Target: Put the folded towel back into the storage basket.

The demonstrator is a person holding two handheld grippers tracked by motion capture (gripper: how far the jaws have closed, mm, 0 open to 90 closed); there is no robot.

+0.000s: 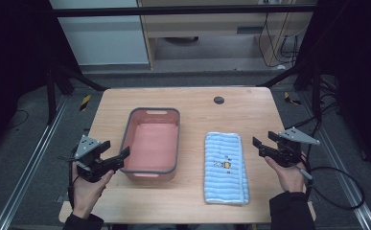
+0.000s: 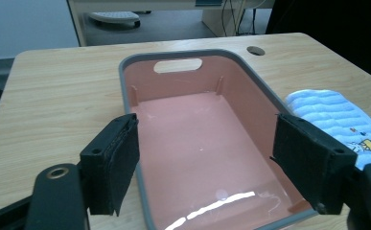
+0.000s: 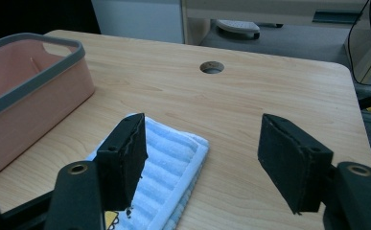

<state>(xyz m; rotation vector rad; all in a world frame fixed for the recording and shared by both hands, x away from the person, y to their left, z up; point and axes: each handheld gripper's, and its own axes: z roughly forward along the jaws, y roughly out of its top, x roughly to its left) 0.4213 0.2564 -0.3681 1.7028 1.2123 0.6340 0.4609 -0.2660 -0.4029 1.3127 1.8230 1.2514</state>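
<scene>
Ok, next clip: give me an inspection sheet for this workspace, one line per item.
Surface: wooden table, bare apart from two things; round hole near the far edge.
Job's things: pink bin with grey rim, empty, left of centre; folded blue towel lying flat to its right, apart from it.
Clutter: nothing seen.
Grippers: left tongs open, by the bin's near left corner; right tongs open, just right of the towel; neither holds anything.
Cables: black cable looping from the right tongs off the table's right side.
Surroundings: dark frame, floor rails, cabinet beyond the table.
</scene>
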